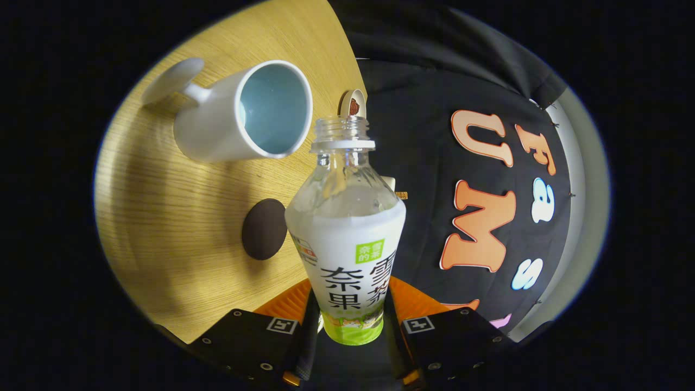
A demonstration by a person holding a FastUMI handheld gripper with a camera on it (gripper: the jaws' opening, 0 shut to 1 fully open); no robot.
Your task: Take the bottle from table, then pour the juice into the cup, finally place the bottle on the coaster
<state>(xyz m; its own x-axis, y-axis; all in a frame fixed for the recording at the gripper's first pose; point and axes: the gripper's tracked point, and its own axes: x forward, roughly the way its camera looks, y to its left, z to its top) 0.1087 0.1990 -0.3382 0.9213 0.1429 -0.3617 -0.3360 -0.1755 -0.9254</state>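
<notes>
Gripper (pixel 350 326) body showing as two black blocks w/ small silver screws, each wearing a square black-and-white marker; orange ribbed parts sitting behind them.

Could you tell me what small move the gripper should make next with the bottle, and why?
Probably carry the bottle a little closer to the cup before tipping further. The gripper has its jaws shut on the bottle's lower body, the cap is off, and the open neck sits just beside the cup's rim rather than over its mouth. The dark coaster comes later.
</notes>
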